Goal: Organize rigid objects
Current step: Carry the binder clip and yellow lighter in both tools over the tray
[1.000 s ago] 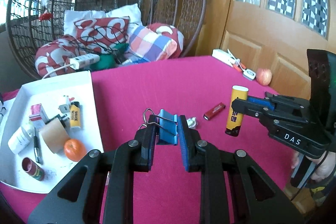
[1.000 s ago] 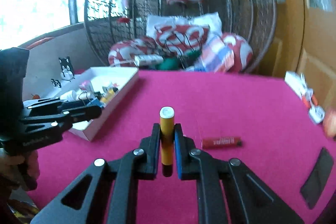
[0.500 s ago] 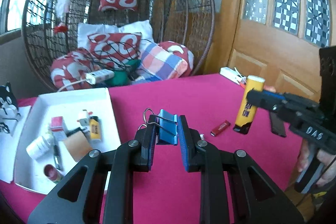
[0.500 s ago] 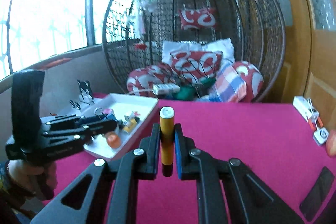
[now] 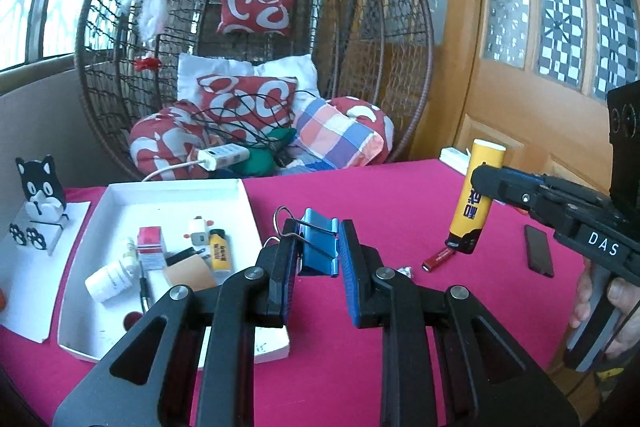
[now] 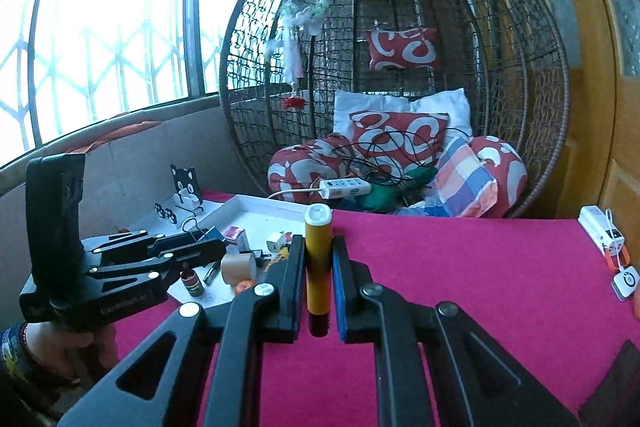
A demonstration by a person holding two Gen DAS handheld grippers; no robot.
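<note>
Left gripper [image 5: 318, 259]: black plastic linkage arms with ribbed blue pads, jaws clamped on a glossy blue metal binder clip [image 5: 319, 247] with looped wire handles, clip upright between the pads and raised above the counter [image 5: 384, 195], a flat top draped in magenta felt-like cloth.

Right gripper [image 6: 318, 283]: same black build, jaws clenched tight around a yellow cylindrical tube [image 6: 318, 259] with a white cap and dark base, held upright, lifted clear of the cloth; seen from the left wrist, tube tilted slightly, well right of the clip.

Far left on the counter, a shallow white rectangular tray [image 5: 240, 187] with low walls, holding a small white bottle [image 5: 109, 281], a red-and-white carton [image 5: 150, 249], a yellow lighter [image 5: 220, 254] and a tan cardboard roll [image 5: 188, 273].

On the bare cloth, below the tube, a slim red lighter [image 5: 439, 259]; just left of it, a crumpled bit of silver foil [image 5: 405, 271]; farther right, a flat black rectangular slab [image 5: 539, 255].

Beyond the far edge, a round wicker hanging chair [image 5: 360, 27] piled with red-and-white patterned cushions [image 5: 248, 99].
</note>
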